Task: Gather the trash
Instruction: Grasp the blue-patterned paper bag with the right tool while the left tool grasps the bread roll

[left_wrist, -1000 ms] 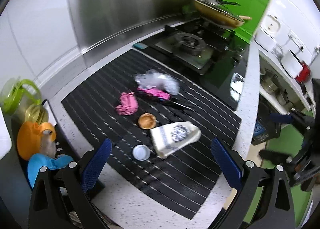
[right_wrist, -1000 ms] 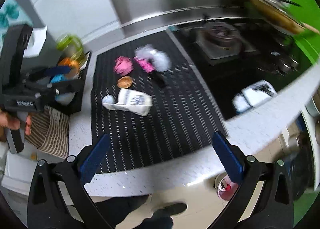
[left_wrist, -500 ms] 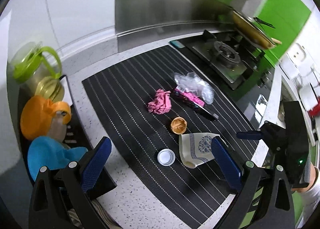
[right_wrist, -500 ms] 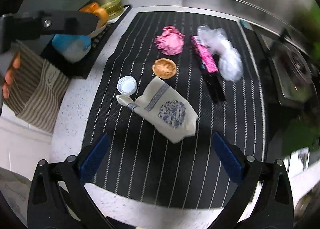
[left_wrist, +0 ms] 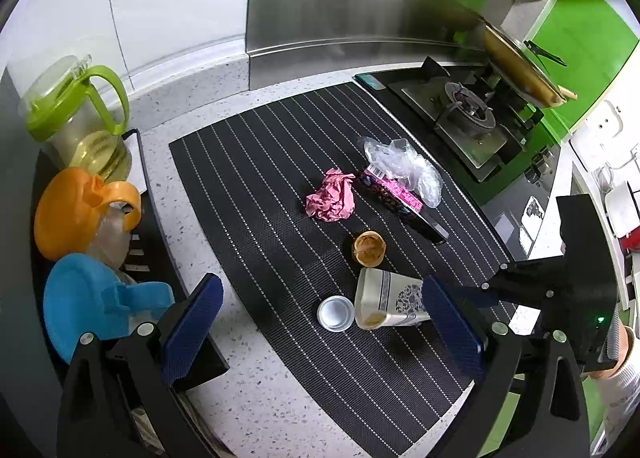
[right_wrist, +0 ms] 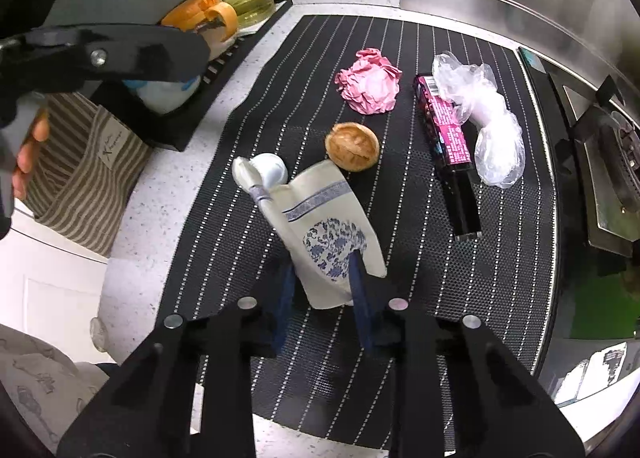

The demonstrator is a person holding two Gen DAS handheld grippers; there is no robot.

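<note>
My right gripper has just been closing; its jaws now pinch the pouch by one end on the desk mat (left gripper gapes empty). Thin hold; lifting could let it slip.

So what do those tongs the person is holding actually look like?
Both are alike: the left tongs and the right tongs each have a black plastic frame with round silver bolts and two flat fingers faced with dark blue pads. The right one's black body shows a small green light. A pale ribbed cuff shows at the right wrist.
</note>
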